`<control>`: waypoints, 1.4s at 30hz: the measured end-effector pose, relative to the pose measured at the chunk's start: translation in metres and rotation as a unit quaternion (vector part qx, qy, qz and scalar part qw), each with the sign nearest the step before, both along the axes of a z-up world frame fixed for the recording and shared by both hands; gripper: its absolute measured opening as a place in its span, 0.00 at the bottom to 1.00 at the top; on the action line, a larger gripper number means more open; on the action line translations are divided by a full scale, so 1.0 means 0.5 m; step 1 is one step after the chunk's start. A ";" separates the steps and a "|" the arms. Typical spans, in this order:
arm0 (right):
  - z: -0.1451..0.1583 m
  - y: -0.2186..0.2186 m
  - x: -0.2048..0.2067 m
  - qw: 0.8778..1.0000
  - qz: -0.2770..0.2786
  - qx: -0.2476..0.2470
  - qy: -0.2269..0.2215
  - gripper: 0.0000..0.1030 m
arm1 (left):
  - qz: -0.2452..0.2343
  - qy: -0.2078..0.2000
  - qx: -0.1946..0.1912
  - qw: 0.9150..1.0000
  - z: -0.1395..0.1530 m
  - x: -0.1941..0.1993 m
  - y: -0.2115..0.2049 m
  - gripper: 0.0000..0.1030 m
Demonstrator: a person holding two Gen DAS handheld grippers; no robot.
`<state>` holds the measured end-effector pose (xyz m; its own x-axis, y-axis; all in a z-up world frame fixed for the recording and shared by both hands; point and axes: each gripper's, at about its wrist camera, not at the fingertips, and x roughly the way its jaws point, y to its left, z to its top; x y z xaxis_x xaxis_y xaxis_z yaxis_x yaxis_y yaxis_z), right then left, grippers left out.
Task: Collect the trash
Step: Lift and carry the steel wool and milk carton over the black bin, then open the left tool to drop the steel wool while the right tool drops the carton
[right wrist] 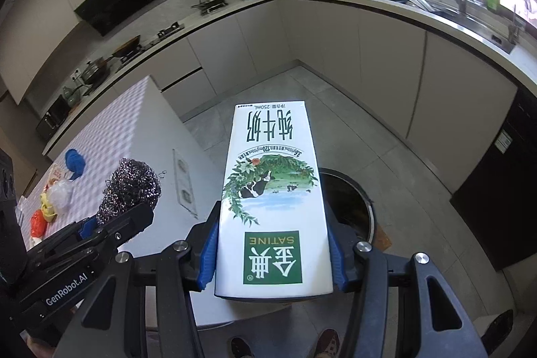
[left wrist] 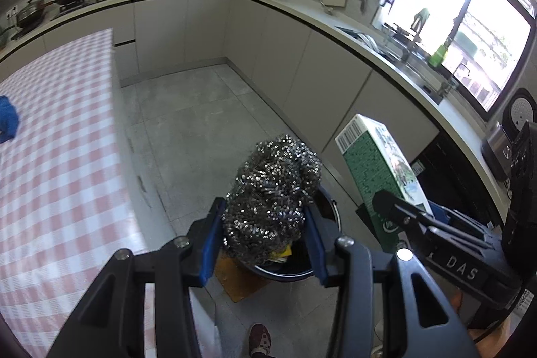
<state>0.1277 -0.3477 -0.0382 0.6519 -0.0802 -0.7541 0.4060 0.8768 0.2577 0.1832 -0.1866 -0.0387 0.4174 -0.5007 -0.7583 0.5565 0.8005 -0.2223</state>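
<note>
A steel scourer (left wrist: 272, 197) is being gripped by the left claw (left wrist: 263, 240), a milk carton (right wrist: 272, 200) by the right claw (right wrist: 273, 252), both above the bin (right wrist: 355, 207) beside the bench's (left wrist: 60, 156) edge.

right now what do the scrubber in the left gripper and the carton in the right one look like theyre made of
Scrubber: metal wire, probably steel, coiled in tangled loops that glint silver. Milk carton: looks like coated paperboard, smooth and slightly glossy, with printed artwork and crisp folded edges; no lining shows.
</note>
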 end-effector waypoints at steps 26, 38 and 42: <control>-0.281 -0.173 0.104 0.991 0.049 0.057 0.115 0.58 | 0.039 0.106 0.074 0.991 -0.221 0.053 -0.139 0.56; -0.234 -0.212 0.105 0.994 0.035 0.030 0.100 0.74 | 0.069 0.118 0.060 0.989 -0.172 0.068 -0.149 0.68; -0.169 -0.207 0.084 0.995 0.032 0.026 0.089 0.74 | 0.067 0.099 0.049 0.992 -0.095 0.049 -0.134 0.68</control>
